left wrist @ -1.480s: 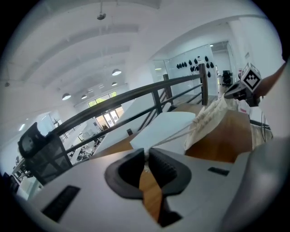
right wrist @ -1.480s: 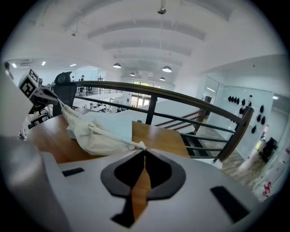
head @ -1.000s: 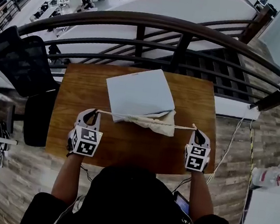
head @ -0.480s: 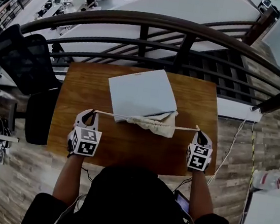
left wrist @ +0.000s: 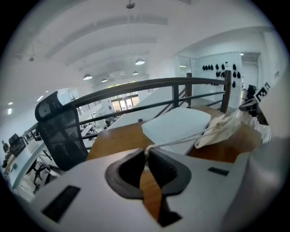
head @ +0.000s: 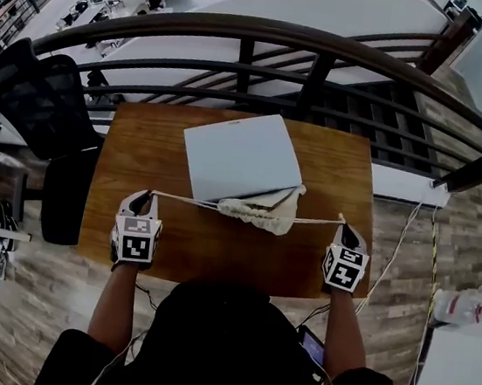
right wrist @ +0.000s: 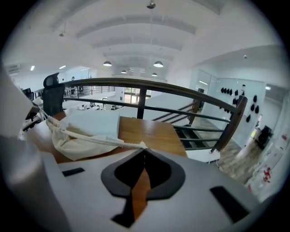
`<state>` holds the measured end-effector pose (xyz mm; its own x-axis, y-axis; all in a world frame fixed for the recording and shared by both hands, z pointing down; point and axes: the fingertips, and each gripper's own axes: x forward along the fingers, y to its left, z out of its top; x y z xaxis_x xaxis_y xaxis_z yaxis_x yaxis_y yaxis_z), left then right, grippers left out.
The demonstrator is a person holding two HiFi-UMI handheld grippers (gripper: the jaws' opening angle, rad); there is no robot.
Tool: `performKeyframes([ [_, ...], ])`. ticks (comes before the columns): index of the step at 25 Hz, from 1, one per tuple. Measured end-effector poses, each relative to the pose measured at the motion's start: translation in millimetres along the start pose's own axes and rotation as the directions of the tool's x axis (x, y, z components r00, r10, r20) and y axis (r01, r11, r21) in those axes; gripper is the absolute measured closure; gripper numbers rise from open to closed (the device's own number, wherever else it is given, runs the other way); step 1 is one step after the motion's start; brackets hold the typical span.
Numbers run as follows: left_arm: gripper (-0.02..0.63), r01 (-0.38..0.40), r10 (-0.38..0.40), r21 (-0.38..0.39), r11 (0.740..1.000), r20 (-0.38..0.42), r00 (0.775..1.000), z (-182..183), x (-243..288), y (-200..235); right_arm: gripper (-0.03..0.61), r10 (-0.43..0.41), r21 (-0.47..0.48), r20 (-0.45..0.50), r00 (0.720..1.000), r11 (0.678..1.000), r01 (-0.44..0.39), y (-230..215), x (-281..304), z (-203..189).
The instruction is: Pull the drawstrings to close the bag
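Left of the bag [head: 260, 216], by the tabletop's [head: 141, 148] near edge, the left claw [head: 149, 194] is clamped on the left drawstring [head: 187, 200]. Right of the bag, the right claw [head: 341, 219] pinches the right drawstring [head: 316, 221]. The cream bag lies gathered mid-tabletop, both strings taut. Behind the bag, touching it, is a pale flat box [head: 241, 156]; beyond that, a railing [head: 244, 34].

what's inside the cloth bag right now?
Its contents don't show: the cloth bag is bunched along the taut drawstrings, and fabric covers whatever is inside. Only its outside is visible, against the near corner of the pale flat board.
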<state>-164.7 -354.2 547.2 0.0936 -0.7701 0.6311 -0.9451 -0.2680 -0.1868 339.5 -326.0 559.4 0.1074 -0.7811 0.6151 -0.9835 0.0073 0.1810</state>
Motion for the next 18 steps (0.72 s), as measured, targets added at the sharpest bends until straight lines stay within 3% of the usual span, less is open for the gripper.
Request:
performKeyframes([
  [9,0.578,0.016,-0.016,-0.007,1.000,0.002,1.000,-1,-1,-12,0.579,0.017,0.022,0.016,1.000,1.000,-0.017,7,-2,11],
  [12,0.578,-0.013,0.013,0.000,1.000,0.005,1.000,-2,-1,0,0.580,0.017,0.056,0.004,1.000,0.998,-0.018,-2,0,7],
  [16,0.578,0.015,-0.016,-0.144,0.990,-0.008,1.000,-18,4,16,0.580,0.019,0.191,-0.050,0.999,0.982,-0.009,-32,8,-17],
  [18,0.578,-0.008,0.004,-0.127,0.992,-0.031,1.000,-27,4,14,0.581,0.007,0.157,-0.052,0.999,0.988,0.001,-27,6,-20],
])
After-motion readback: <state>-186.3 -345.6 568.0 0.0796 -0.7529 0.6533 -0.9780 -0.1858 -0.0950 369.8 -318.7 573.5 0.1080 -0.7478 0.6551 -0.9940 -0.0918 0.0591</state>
